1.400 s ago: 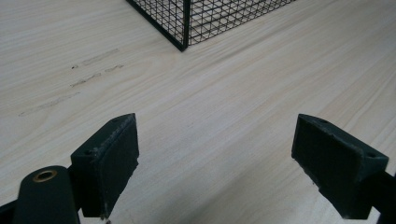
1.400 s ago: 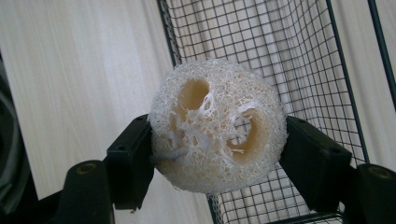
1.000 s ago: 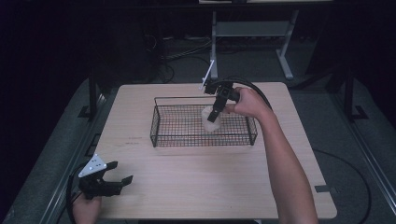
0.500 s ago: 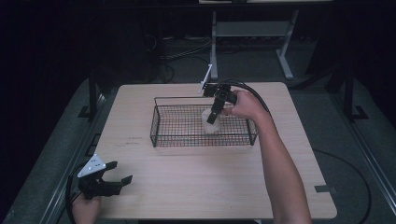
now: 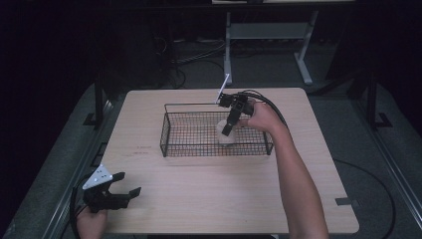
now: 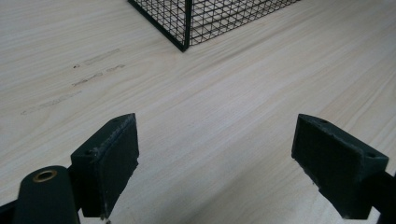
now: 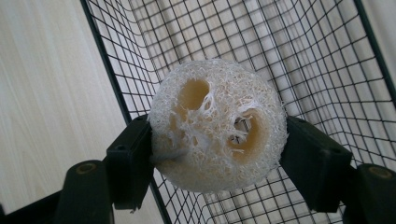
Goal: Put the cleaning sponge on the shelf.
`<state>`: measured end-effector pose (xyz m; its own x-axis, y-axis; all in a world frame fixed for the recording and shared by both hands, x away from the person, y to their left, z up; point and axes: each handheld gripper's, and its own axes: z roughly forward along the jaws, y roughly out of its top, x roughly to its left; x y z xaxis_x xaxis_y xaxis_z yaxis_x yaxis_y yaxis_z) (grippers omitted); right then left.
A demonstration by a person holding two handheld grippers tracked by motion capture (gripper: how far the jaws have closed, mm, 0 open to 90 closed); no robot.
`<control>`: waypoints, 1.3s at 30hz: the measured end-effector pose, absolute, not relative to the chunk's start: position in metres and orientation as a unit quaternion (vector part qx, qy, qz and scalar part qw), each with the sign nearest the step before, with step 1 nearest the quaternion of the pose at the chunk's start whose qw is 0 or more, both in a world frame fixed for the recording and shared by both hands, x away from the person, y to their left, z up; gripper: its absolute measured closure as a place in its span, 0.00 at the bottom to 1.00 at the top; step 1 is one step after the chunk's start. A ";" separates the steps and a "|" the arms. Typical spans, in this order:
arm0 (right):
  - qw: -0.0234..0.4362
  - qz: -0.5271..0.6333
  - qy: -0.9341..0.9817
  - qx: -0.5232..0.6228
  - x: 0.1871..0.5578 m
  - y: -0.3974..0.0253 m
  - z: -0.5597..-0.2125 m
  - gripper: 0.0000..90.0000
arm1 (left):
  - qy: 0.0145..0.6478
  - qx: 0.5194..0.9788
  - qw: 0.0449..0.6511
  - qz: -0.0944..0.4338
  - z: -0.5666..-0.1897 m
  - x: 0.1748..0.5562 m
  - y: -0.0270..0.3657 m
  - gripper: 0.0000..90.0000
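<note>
Over basket, right half: right gripper (image 7: 217,154) clamps loofah slice (image 7: 217,126), holed face toward its camera
Basket: black wire basket (image 5: 169,132) on counter (image 5: 149,209), gripped loofah inside
Near-left corner: left gripper (image 6: 217,158) wide apart, holding nothing

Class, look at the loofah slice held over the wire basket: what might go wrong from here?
1. The right gripper pinches the loofah slice only by its soft rim, so it may squash or slip out.
2. Its fibres could snag on the wire basket mesh.
3. The jaws are close to the basket wall and may knock it.
</note>
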<state>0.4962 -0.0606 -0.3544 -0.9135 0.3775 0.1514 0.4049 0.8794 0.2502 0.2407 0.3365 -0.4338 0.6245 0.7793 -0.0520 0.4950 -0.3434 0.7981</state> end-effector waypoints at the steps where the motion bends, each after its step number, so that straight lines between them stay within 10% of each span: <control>1: 0.049 -0.137 -0.968 -0.204 0.496 -0.061 -0.356 0.33 | 0.397 0.801 0.413 0.172 -0.434 0.241 0.336 0.15; 39: 0.060 -0.125 -0.965 -0.224 0.497 -0.069 -0.383 0.29 | 0.398 0.801 0.413 0.173 -0.433 0.240 0.337 0.15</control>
